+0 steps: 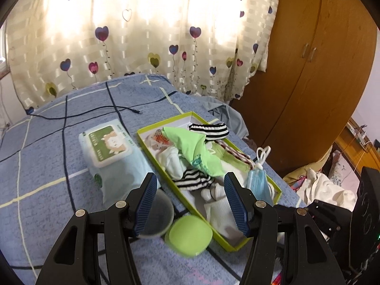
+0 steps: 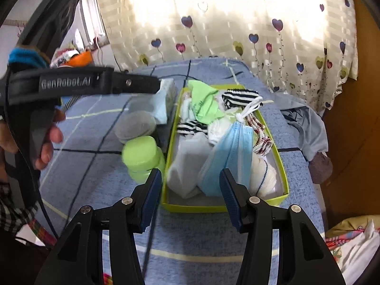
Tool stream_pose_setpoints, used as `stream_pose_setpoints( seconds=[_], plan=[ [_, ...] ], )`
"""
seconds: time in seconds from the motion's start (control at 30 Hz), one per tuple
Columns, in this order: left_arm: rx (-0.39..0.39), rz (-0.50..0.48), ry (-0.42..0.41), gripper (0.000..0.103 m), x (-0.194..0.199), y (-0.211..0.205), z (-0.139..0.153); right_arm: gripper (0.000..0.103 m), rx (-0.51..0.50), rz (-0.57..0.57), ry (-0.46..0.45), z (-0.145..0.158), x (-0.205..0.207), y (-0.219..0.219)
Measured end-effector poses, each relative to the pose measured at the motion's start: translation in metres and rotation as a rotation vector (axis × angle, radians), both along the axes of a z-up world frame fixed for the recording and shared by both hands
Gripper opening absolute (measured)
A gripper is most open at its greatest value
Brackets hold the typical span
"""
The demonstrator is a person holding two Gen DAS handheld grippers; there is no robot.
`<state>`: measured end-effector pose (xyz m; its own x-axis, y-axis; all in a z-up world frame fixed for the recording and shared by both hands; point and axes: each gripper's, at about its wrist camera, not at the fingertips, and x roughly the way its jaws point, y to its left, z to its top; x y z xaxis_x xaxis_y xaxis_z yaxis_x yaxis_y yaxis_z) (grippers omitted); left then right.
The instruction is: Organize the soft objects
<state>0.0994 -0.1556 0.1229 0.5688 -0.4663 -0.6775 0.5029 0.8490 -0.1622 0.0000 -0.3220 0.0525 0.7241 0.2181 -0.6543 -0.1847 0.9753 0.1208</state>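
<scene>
With both the left gripper [image 1: 191,196] and right gripper [image 2: 190,191] released above the bed, the soft socks, green cloth and blue pleated face mask [image 2: 225,147] lay heaped in the shallow lime-green cardboard tray [image 2: 282,166], so any pick likely wanted a single-layer pinch.

A cream curtain printed with purple, pink and olive hearts [image 1: 147,35] fills the upper part of both views. At the right edge of the left wrist view stands a brown wooden wardrobe with two metal handles [image 1: 308,76]. A thin black cable [image 1: 99,109] crosses the blue checked bedspread [image 1: 40,166] at centre left. A crumpled grey-blue cloth [image 2: 306,128] lies at centre right of the right wrist view.
</scene>
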Motion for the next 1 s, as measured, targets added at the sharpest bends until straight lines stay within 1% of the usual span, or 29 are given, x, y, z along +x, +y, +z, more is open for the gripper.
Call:
stream_pose_setpoints(
  seconds=[0.13, 0.23, 0.37, 0.5, 0.57, 0.67, 0.8, 0.87, 1.0],
  plan=[
    [0.005, 0.028, -0.019, 0.058, -0.023, 0.016, -0.004, 0.052, -0.052, -0.061, -0.017, 0.0, -0.016, 0.01],
    [0.036, 0.037, -0.041, 0.058, -0.042, 0.025, -0.012, 0.052, -0.062, -0.089, -0.018, -0.005, -0.026, 0.015],
    [0.036, 0.04, -0.014, 0.058, -0.059, 0.039, -0.028, 0.052, -0.044, -0.104, 0.005, -0.015, -0.037, 0.02],
    [0.066, 0.059, -0.006, 0.058, -0.072, 0.049, -0.045, 0.052, -0.038, -0.132, 0.034, -0.028, -0.043, 0.023],
    [0.067, 0.062, 0.005, 0.058, -0.077, 0.052, -0.053, 0.052, -0.054, -0.15, 0.055, -0.037, -0.044, 0.027],
    [0.121, 0.077, -0.014, 0.058, -0.087, 0.053, -0.068, 0.052, -0.074, -0.163, 0.073, -0.047, -0.044, 0.031],
    [0.126, 0.085, 0.029, 0.058, -0.092, 0.058, -0.086, 0.052, -0.085, -0.175, 0.086, -0.057, -0.044, 0.037],
    [0.14, 0.09, 0.026, 0.058, -0.096, 0.059, -0.091, 0.052, -0.087, -0.183, 0.089, -0.06, -0.044, 0.038],
    [0.139, 0.099, 0.026, 0.058, -0.1, 0.058, -0.095, 0.052, -0.091, -0.198, 0.1, -0.065, -0.044, 0.039]
  ],
)
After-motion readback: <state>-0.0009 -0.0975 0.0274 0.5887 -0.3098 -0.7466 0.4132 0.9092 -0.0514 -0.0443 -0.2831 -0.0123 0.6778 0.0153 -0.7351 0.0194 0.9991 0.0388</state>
